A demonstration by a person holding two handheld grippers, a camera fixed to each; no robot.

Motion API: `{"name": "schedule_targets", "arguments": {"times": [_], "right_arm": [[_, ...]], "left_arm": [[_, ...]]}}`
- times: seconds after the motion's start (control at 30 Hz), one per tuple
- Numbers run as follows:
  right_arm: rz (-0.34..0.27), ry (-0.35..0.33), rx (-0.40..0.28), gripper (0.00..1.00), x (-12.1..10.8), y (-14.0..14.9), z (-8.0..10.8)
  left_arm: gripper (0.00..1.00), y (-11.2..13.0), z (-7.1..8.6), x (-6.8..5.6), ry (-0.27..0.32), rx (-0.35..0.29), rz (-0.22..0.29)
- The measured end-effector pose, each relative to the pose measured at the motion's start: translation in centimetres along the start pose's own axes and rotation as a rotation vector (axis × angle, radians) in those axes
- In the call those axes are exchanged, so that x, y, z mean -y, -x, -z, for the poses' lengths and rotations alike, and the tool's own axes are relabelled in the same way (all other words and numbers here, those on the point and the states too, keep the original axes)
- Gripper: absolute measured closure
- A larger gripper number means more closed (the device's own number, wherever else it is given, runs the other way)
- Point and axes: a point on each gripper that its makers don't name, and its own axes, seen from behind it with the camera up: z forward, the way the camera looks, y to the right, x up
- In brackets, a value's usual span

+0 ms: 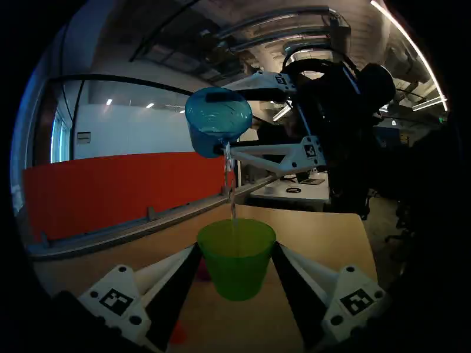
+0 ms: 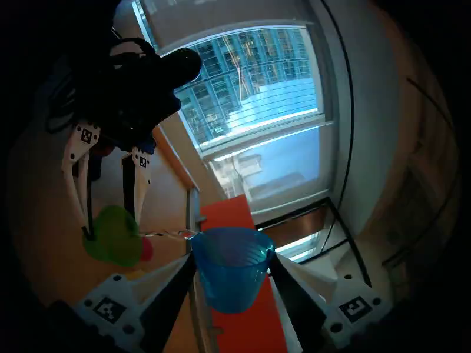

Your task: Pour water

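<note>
A green cup (image 1: 236, 259) stands upright over the wooden table (image 1: 318, 235), with my left gripper (image 1: 235, 265) shut on its sides. Above it the right gripper (image 1: 259, 123) holds a blue cup (image 1: 216, 120) tipped over, and a thin stream of water (image 1: 229, 188) falls from its rim into the green cup. In the right gripper view the blue cup (image 2: 231, 267) sits between the fingers of my right gripper (image 2: 232, 276), shut on it. Water (image 2: 168, 234) runs from its rim toward the green cup (image 2: 112, 234), held by the left gripper (image 2: 109, 194) farther off.
An orange partition (image 1: 118, 188) and a grey rail (image 1: 141, 220) run along the table's far edge. A second desk (image 1: 297, 191) with small objects stands behind. A pink object (image 2: 146, 250) lies beside the green cup. Large windows (image 2: 265, 106) fill the far wall.
</note>
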Motion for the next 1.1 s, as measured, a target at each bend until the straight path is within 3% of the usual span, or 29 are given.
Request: {"name": "schedule_targets", "arguments": {"times": [1.1], "right_arm": [[0.101,0.016,-0.005,0.11,-0.9,-1.0,-0.8]], "left_arm": [[0.14,-0.5,0.4,0.4,-0.012,-0.005,-0.007]]}}
